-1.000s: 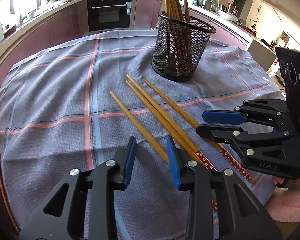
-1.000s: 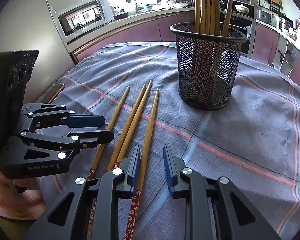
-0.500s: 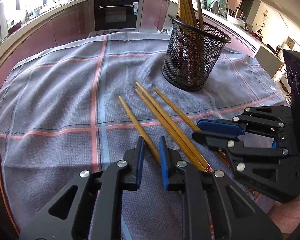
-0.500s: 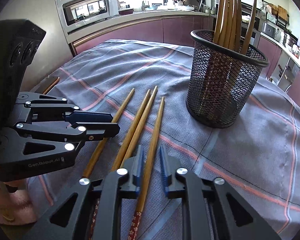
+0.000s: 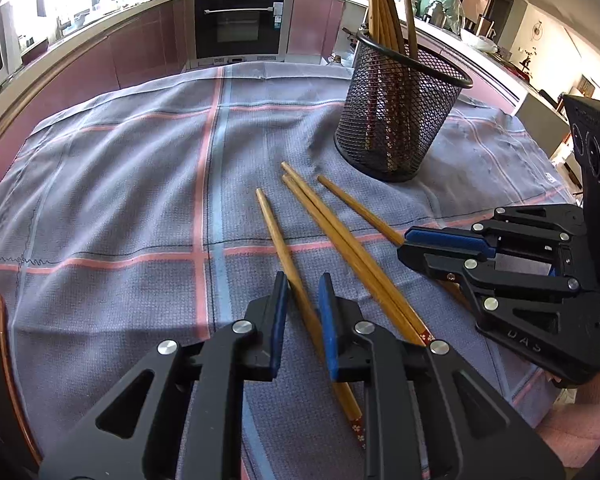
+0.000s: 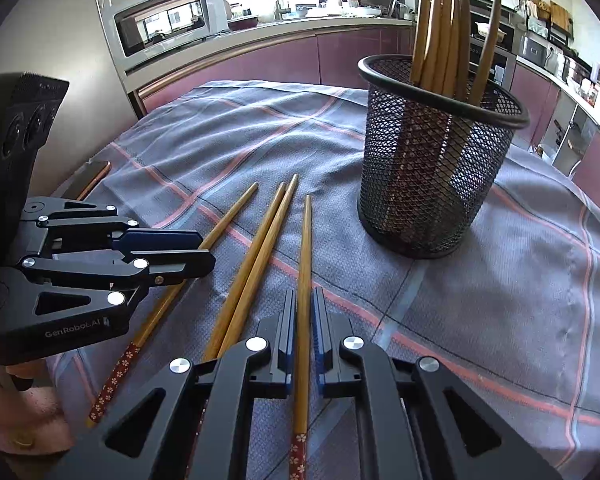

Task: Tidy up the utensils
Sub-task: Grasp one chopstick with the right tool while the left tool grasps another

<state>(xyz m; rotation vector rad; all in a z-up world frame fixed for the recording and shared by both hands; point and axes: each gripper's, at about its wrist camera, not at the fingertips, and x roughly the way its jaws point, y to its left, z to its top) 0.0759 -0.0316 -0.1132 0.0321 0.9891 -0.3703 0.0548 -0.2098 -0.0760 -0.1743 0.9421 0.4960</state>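
Gripping one chopstick with each hand. Leftmost chopstick (image 5: pixel 278 240) lies on the checked cloth (image 5: pixel 112 200) over the worktop, and your left gripper (image 5: pixel 303 292) has its jaws clenched on it near the mid-shaft, tip pointing away towards the mesh holder (image 5: pixel 400 120). Next over, the middle pair of chopsticks (image 5: pixel 340 240) lie touching side by side, untouched, just beside the left gripper. Rightmost chopstick (image 6: pixel 304 280) sits between the jaws of your right gripper (image 6: pixel 303 312), which are squeezed shut on it, patterned red end trailing back under the gripper. Mesh holder stands upright further right, already holding several chopsticks (image 6: pixel 444 28).

Risks from here, as I judge it:
- Both grips are off the far end, so a stick may pivot or droop when you lift, and the tip could catch the holder rim.
- Left jaws sit close to the middle pair; lifting at an angle could drag or roll them.
- Both grippers are near each other, so heading for the holder together may make them collide.
- Knocking the light holder could tip it.
- Cloth could bunch if a tip drags.
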